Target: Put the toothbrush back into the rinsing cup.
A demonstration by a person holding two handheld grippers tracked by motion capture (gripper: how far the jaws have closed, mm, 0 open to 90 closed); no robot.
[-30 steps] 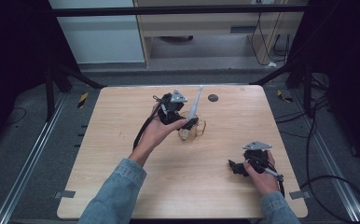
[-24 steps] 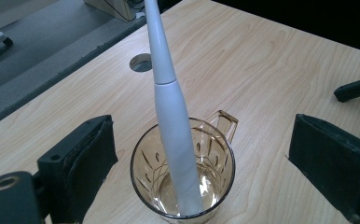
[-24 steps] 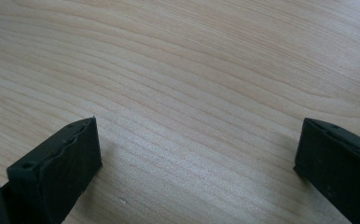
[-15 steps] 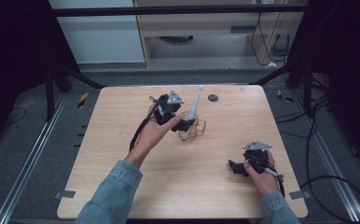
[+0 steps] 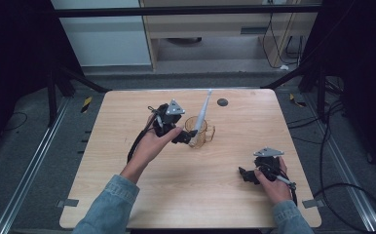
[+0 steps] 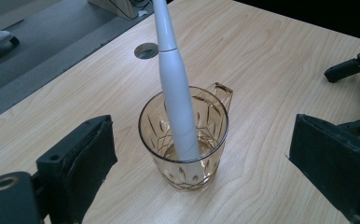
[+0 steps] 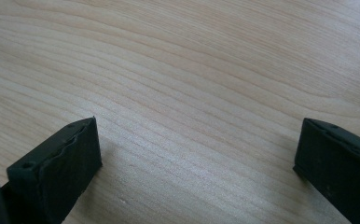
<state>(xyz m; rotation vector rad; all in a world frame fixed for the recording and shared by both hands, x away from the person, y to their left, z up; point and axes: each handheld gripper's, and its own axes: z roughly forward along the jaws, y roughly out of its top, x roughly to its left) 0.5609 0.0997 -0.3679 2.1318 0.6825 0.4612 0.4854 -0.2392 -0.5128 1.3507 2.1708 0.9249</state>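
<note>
A white toothbrush handle (image 6: 177, 100) stands in an amber glass mug (image 6: 186, 140) mid-table (image 5: 127, 195), its long axis leaning up toward the far edge. The left gripper (image 5: 178, 132) sits just beside the mug, jaws spread wide; the right gripper (image 5: 247, 174) rests near the table's right front, jaws released

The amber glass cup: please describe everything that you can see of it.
The amber glass cup is clear, with cut leaf-like patterns and a handle on its far side. It stands upright on the wooden table, near the middle. A white toothbrush handle stands inside, leaning on the rim. The open left gripper is beside it, not touching.
</note>
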